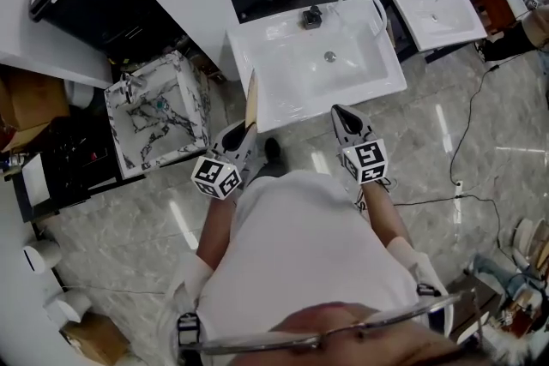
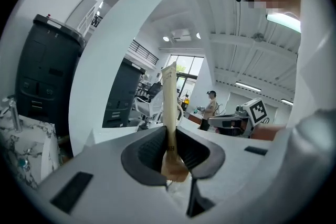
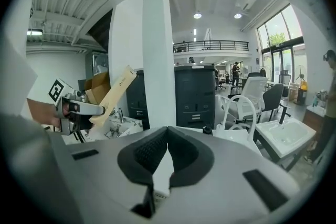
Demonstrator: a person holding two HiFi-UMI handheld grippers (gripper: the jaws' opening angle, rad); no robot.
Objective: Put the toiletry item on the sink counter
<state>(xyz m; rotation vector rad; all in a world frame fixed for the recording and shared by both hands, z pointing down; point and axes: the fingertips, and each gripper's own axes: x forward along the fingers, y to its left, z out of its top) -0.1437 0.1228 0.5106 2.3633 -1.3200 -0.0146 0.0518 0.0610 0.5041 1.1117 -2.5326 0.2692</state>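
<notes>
Head view: centre-left in the frame, the left claw [image 1: 246,133] grips a beige toiletry tube [image 1: 251,99], which is held upright over the front left corner of the white sink desk [image 1: 257,56]. The right claw [image 1: 343,117] hovers by the front right edge.

Left gripper view: the pads of the left claw [image 2: 172,147] pinch the tube [image 2: 169,97] near its thick end, with the flat end pointing away. The best move is probably to carry it forward over the flat rim, tilt it, lay it flat, then release.

Right gripper view: the right claw [image 3: 167,152] is closed with nothing between its jaws. Keep it clear of the tube [image 3: 113,93], which shows at mid-left.
</notes>
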